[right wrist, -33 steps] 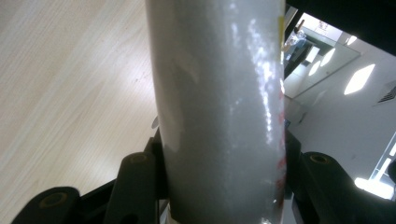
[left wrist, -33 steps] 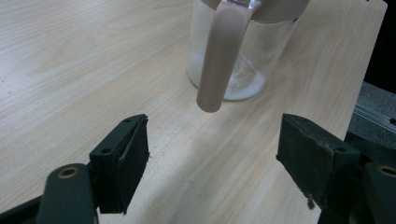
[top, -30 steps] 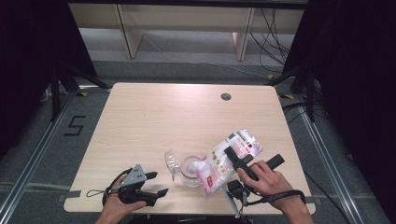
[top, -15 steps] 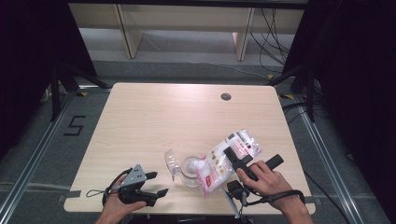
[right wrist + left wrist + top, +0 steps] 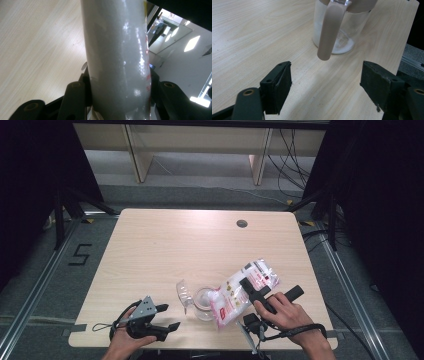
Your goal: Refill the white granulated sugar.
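White granule bag (image 5: 244, 290) clamped in right gripper (image 5: 251, 287), tilted, mouth at 8 o'clock over glass pitcher (image 5: 199, 300) | left gripper (image 5: 165, 316) open, empty, pitcher at 1 o'clock, near.

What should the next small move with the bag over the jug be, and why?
Probably tip the bag a little steeper. The right gripper is clamped on it, its lower end over the clear jug, which so far holds just a thin white layer at the bottom.
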Demonstrator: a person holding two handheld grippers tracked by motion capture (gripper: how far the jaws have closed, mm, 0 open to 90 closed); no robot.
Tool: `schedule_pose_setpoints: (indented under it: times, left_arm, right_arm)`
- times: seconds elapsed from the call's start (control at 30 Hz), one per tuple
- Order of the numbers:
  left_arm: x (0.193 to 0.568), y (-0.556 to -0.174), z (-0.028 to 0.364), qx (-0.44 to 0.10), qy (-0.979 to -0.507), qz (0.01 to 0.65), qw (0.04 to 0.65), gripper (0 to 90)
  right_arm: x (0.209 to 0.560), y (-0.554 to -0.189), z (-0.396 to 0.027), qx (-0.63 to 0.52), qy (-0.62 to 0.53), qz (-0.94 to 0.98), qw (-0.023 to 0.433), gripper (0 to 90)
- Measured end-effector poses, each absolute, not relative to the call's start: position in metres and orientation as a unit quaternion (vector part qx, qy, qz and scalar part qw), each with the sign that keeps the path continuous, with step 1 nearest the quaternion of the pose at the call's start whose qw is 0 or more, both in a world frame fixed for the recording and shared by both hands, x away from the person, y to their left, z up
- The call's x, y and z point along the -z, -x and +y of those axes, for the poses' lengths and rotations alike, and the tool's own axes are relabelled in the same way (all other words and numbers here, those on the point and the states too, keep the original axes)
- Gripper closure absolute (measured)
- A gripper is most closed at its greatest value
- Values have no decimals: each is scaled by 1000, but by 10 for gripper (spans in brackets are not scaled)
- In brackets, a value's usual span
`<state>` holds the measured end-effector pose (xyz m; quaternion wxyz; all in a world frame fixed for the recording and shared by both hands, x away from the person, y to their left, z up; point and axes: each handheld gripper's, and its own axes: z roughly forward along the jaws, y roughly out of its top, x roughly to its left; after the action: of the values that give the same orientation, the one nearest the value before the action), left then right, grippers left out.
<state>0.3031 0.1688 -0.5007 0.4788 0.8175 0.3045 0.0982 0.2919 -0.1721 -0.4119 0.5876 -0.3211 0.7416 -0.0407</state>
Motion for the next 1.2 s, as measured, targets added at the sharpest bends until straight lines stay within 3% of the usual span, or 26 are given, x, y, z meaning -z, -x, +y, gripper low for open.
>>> schedule_pose_setpoints:
  times: [1.2]
  left_arm:
    - [501,-303,169,-97,-817,305,479,249]
  right_arm:
    - [418,-295,-173,36,325,743,584,621]
